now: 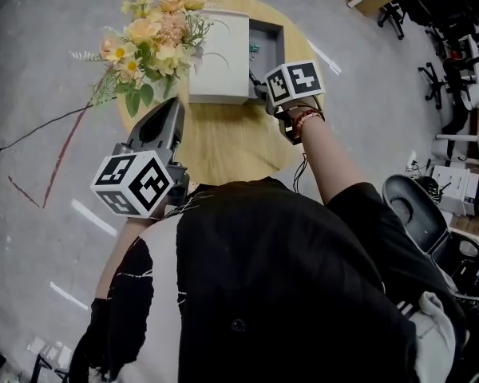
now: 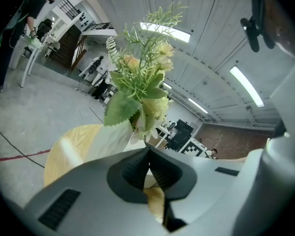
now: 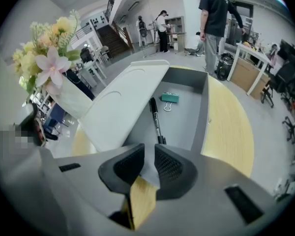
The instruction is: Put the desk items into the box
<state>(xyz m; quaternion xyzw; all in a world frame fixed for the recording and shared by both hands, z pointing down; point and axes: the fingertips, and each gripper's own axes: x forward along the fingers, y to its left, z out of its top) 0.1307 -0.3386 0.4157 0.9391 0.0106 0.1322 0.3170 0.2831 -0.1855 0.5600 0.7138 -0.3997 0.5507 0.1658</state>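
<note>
Over the open box's (image 3: 202, 102) near corner my right claw (image 3: 148, 163) hangs narrowly spread, pinching nothing; a black pen (image 3: 155, 114) and teal binder clip (image 3: 169, 98) lie inside. By the bench's (image 3: 231, 132) near-left edge, my left claw (image 2: 148, 154) is pressed together, empty.

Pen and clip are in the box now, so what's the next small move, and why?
Probably bring the right tool to the open lid and swing it shut. The pen and clip already lie in the box, and no other small items show on the table.
</note>
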